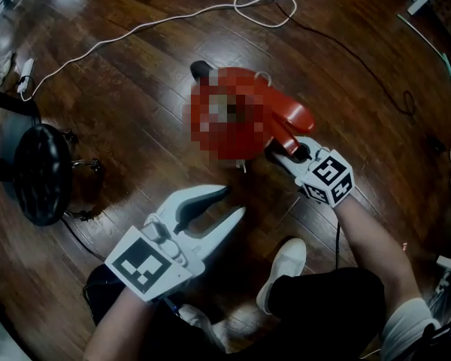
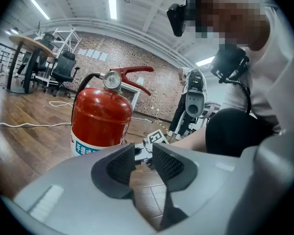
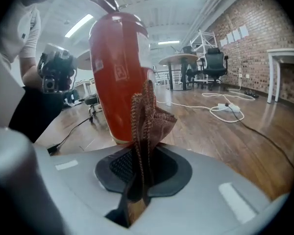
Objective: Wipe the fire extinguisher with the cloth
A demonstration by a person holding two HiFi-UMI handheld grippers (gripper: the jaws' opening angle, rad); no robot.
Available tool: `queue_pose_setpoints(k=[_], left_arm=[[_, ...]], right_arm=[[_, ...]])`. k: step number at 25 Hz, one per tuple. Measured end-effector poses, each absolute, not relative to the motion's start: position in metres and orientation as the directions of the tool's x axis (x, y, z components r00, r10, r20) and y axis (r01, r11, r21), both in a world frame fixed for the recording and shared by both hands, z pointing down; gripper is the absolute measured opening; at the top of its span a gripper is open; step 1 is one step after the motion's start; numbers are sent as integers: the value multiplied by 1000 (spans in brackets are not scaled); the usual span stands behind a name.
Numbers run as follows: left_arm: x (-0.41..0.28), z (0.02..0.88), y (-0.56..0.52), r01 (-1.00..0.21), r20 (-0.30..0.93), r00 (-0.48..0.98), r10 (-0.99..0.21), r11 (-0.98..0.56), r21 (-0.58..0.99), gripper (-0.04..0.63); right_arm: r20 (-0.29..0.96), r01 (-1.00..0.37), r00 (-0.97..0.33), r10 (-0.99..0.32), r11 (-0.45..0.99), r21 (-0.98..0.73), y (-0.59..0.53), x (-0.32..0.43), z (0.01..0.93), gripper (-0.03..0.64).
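Head view, from the left: a black stool (image 1: 37,173) is seen on the wooden floor (image 1: 135,74). The left gripper (image 1: 233,200) is held low over the boards, its jaws parted with nothing between them. The red fire extinguisher (image 1: 282,111) is stood upright on the floor at centre. At its right side, the right gripper (image 1: 279,150) is clamped on the brown cloth (image 3: 146,116), which is held up just beside the cylinder.
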State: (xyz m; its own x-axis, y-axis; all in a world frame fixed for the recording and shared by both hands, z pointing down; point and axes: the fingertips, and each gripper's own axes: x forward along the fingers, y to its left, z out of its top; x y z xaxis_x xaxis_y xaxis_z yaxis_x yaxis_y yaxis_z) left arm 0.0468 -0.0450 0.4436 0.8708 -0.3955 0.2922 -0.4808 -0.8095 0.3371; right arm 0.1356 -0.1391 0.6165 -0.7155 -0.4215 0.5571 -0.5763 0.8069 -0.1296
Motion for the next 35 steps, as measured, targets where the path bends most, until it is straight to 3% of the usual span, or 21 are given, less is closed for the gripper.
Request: queue_pose_setpoints(k=[12, 17, 35], left_arm=[[77, 456, -25, -340, 314, 923, -223, -855, 392, 110], [78, 467, -18, -313, 320, 928, -190, -864, 394, 110], [59, 467, -10, -328, 309, 927, -213, -862, 387, 110]], right_arm=[[373, -545, -781, -501, 838, -16, -112, 118, 466, 52], [459, -470, -784, -417, 883, -3, -85, 95, 503, 52], [733, -464, -643, -222, 875, -141, -74, 91, 681, 52]])
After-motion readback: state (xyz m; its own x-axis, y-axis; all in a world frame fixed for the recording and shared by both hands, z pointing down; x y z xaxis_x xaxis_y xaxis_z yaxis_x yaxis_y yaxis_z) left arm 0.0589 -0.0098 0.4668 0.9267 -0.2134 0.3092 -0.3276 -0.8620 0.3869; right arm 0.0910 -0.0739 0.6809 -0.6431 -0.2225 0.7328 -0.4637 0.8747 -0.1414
